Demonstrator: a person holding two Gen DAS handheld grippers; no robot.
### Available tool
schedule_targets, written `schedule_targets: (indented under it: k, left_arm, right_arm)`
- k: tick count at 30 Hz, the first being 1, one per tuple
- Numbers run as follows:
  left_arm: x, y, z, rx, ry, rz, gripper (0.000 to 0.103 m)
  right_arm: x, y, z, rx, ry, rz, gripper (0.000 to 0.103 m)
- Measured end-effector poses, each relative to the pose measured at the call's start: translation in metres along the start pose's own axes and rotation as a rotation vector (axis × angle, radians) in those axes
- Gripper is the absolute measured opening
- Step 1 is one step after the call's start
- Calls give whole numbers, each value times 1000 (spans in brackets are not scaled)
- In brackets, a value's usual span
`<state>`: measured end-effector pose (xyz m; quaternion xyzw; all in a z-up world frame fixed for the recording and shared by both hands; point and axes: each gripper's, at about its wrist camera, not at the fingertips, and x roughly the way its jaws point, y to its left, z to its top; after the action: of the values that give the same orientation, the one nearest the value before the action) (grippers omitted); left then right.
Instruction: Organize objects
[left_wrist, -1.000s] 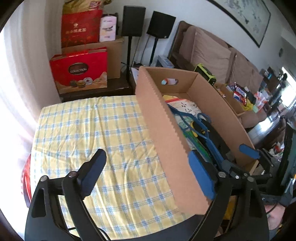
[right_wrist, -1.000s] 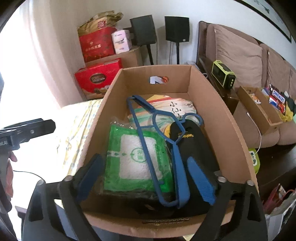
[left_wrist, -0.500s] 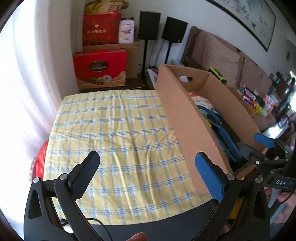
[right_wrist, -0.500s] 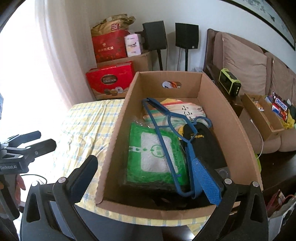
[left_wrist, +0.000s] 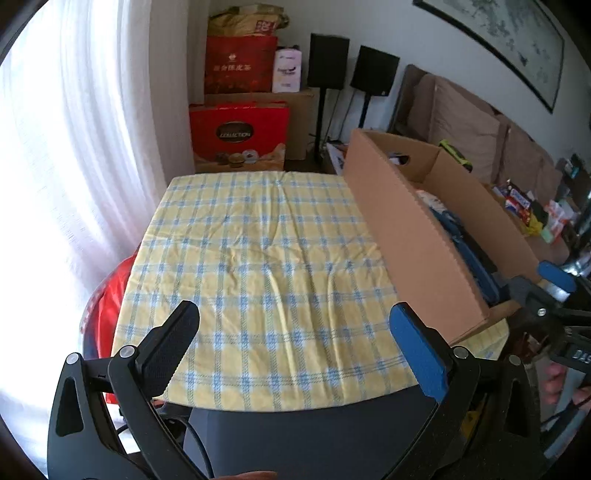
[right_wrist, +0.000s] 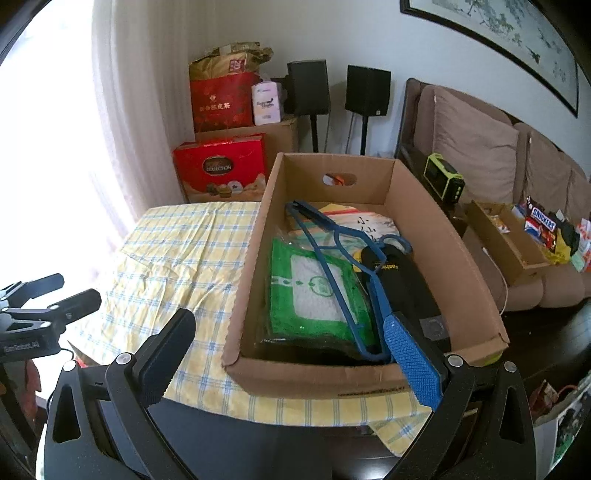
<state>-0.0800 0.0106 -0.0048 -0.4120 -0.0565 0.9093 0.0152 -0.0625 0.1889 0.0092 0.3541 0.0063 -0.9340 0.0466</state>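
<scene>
Right wrist view: a cardboard box (right_wrist: 436, 236) sits on the right side of a table covered by a yellow checked cloth (right_wrist: 177, 266). Inside lie a blue hanger (right_wrist: 334, 258), a green packet (right_wrist: 314, 295) beneath it and a black case (right_wrist: 402, 284) to their right (some papers show at the far end). The right gripper (right_wrist: 295, 350) hangs at the box's near edge, fingers spread wide and holding nothing. The left gripper (left_wrist: 295, 332) hovers over bare cloth beside the box, its fingers likewise apart. Red gift boxes (left_wrist: 240, 136) stand beyond the table.
</scene>
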Motion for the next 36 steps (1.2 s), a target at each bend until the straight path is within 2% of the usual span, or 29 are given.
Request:
schedule_targets:
  k: [16, 22, 36]
  left_arm:
    - [-45, -10, -25, 2, -82, -20, 103]
    - [-50, -14, -31, 11, -66, 3, 103]
    - [-55, -16, -37, 5, -68, 4, 103]
  right_arm:
    - [-26, 12, -20, 0, -10, -2, 103]
    - [-33, 13, -23, 1, -14, -15, 103]
    - [-41, 13, -29, 2, -28, -39, 103]
